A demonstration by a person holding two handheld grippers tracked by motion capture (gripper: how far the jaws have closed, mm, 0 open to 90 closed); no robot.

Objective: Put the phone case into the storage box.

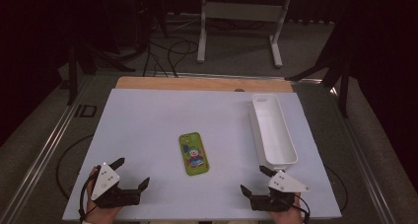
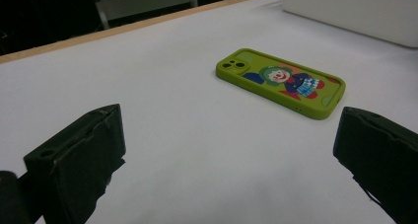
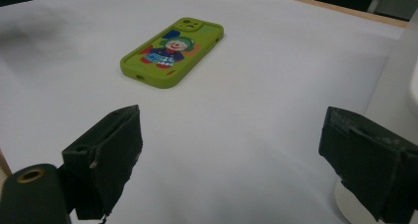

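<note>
White tabletop [image 1: 148, 135] spread wide under dim light, dark floor and a pale metal frame [image 1: 241, 17] beyond its far edge, and right in the middle lies the green phone [image 1: 193, 153], flat, case side up with a cartoon clown on it, camera end toward the far edge. Off to its right, well apart, a long white tray [image 1: 272, 130] sits lengthwise along the table's right side. Both hands rest low at the near edge, well short of the phone. On the left, the left gripper [image 1: 131, 173] lies angled inward, its grey plate on top, jaws spread wide with nothing between them; the left gripper view looks across bare table at the phone [image 2: 281, 82] ahead and right. On the right, the right gripper [image 1: 255, 180] mirrors it, jaws also wide apart and empty, its far jaw just beside the tray's near end, the phone [image 3: 172, 52] ahead and left.
</note>
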